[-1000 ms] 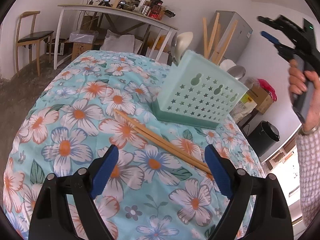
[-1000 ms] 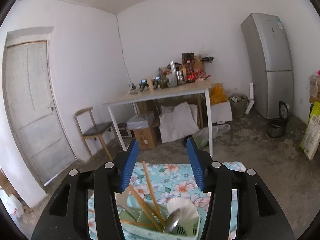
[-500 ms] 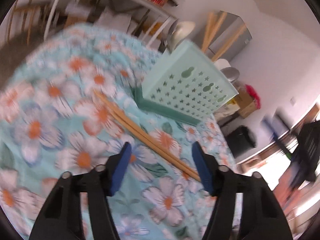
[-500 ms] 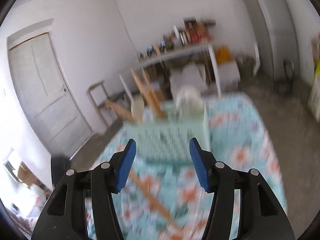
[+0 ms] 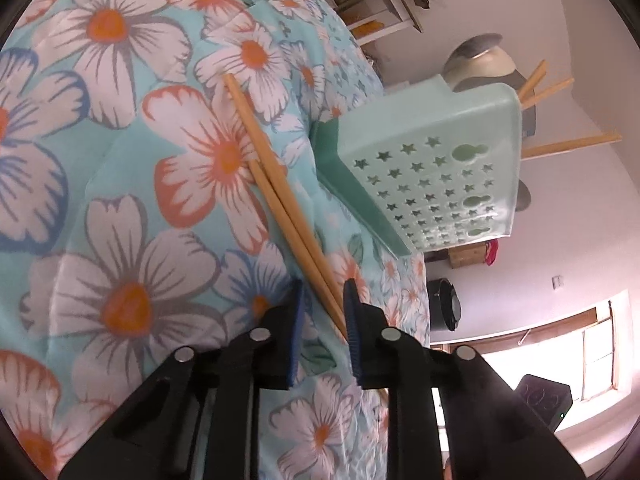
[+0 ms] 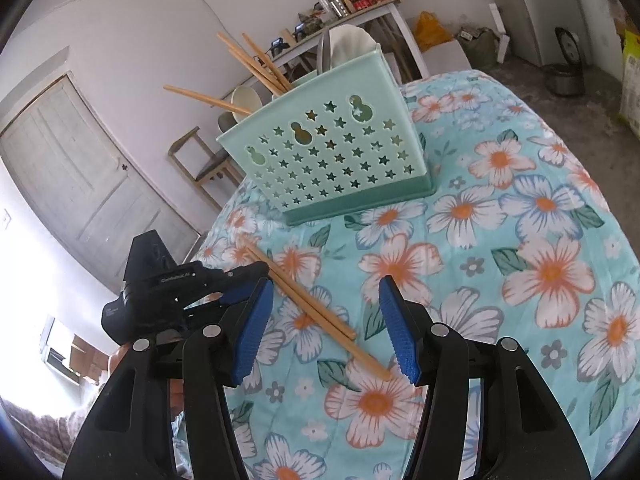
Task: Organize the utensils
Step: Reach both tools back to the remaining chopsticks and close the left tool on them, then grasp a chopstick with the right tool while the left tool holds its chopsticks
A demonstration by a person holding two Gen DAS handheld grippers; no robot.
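Right now the pair of chopsticks (image 5: 276,196) lies flat on the flowered cloth (image 5: 132,208), just in front of the pale green holder (image 5: 436,160), slanting away from its perforated front wall with the two sticks side by side and touching along most of their length. The left gripper (image 5: 322,312) is down at the end of the pair farthest from the holder; its blue pads have just been closing and now stand narrowly apart with the sticks passing between them. One pad is against the sticks, but whether both press on them cannot be told.

From the other side, the right gripper (image 6: 326,322) hangs above the cloth in front of the holder (image 6: 332,160), its blue pads wide apart and holding nothing; the chopsticks (image 6: 312,304) lie on the cloth (image 6: 520,264) beneath the gap, with the left gripper's (image 6: 244,276) tip at their end.

Inside the holder stand more chopsticks (image 6: 256,64), leaning out over its rim, and a white ladle (image 6: 352,46) beside a metal spoon (image 6: 324,54).
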